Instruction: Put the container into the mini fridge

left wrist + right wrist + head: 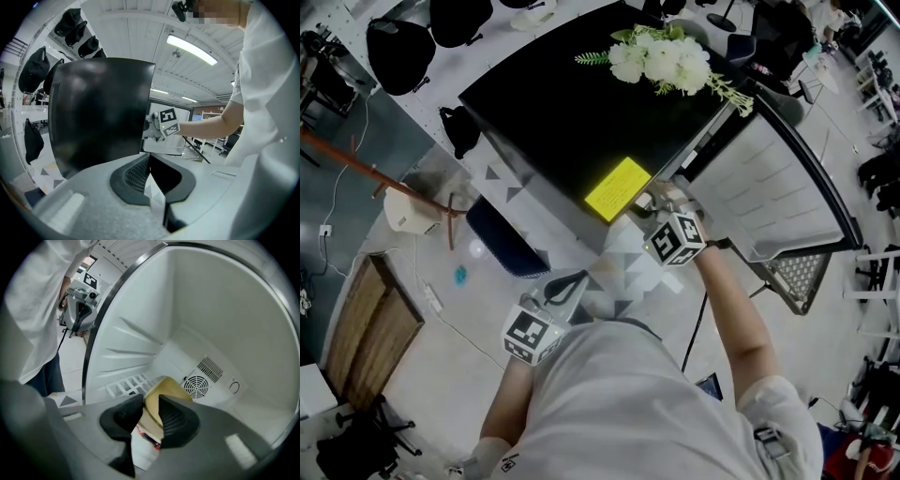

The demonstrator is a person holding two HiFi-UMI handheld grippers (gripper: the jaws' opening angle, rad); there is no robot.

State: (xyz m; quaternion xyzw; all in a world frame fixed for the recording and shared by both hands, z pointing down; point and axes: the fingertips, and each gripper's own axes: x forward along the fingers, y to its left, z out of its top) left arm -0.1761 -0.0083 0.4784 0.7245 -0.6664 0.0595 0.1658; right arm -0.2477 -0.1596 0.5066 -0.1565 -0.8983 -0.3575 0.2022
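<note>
Bright open workroom, pale floor [459, 337], and on it a low black box-shaped mini fridge [553, 122] topped with a bunch of white artificial flowers [661, 58] and a square yellow paper note [617, 187], its white-lined door [769, 187] swung wide.

Clamped between the closed jaws of the right gripper [151, 411]: a small white container with a tan lid and red print [164, 390], lid end poking up and forward past the jaw tips into the fridge's white cavity. Straight ahead of those jaws, a round fan grille [196, 386] on the back wall; just below and left of them, a white wire shelf [124, 385]. Probably only a short push forward and a lowering left to do, with the long axis seemingly along the reach. Clearly the nearer hand for it.

Low and back by the white shirt [619, 403], well apart from the opening: the left gripper [150, 171], jaws closed together on nothing, aimed at the fridge's black side.

Hidden behind the right jaws: the container's lower half. Unclear whether it touches the shelf yet. Not visible at all from the head view.
</note>
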